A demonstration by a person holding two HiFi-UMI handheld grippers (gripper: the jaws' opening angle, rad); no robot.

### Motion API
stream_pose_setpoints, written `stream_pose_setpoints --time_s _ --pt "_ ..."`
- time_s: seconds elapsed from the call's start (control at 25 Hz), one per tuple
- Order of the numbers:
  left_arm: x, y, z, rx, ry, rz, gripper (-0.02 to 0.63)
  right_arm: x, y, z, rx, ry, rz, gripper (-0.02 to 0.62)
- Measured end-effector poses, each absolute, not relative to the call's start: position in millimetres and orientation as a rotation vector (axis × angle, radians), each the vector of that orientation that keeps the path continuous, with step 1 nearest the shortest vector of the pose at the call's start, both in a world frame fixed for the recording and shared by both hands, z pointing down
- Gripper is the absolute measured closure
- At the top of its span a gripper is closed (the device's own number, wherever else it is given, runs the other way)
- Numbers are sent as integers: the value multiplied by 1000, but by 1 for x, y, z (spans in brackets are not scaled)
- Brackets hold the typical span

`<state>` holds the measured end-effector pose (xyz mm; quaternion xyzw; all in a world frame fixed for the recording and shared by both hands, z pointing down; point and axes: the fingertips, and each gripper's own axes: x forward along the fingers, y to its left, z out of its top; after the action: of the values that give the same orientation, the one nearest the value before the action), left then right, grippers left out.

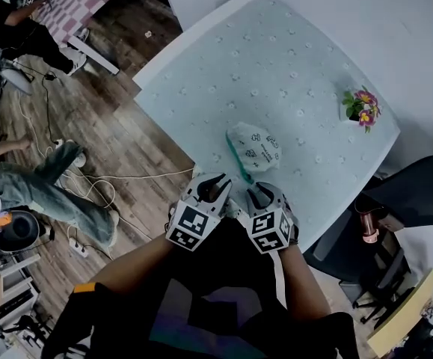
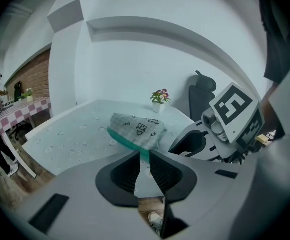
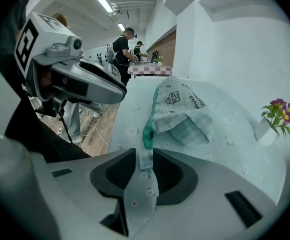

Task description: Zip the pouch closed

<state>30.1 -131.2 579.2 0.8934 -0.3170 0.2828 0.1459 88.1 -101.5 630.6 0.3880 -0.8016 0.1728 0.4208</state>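
While the head view only shows both tools side by side at the table's near edge, jaw gaps read from the gripper views; left gripper (image 2: 143,170) jaws narrowly apart, nothing pinched, end of the green zip tape (image 2: 143,154) just ahead of the tips; right gripper (image 3: 146,171) jaws wider apart, tape end at the mouth, pads not pressing it; pouch (image 1: 253,146) lies flat on the table (image 1: 276,58), just beyond the grippers, checked fabric with small prints, tape running down its left side toward the near edge; right gripper view shows one corner of the pouch folded over, head view does not; both grippers point forward and down, marker cubes up, bare forearms behind them; pale tablecloth with small flower print; flower pot (image 1: 362,109) far right on the table; black office chair (image 1: 418,193) to the right; wood floor (image 1: 126,126) on the left with cables (image 1: 96,189), person in jeans (image 1: 51,185), checked table (image 1: 81,6) far left.
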Motion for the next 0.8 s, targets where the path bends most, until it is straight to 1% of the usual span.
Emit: stream_pose_setpoints --time_s 0.12,0.28,0.36,0.64,0.8 --pt "26 -134 578 2565 -916 797 545 91 -105 633 983 -1999 449 484" --pt "26 -136 571 2572 -917 770 545 95 -109 629 1003 -2003 473 540" --pt "28 -135 565 2583 -912 754 546 96 -108 621 1008 -2025 516 557" --pt "41 -125 533 2658 -847 669 555 92 -103 566 1061 -2275 954 565" --pt "50 -116 510 2730 -799 608 555 89 -103 530 1057 -2415 1112 565"
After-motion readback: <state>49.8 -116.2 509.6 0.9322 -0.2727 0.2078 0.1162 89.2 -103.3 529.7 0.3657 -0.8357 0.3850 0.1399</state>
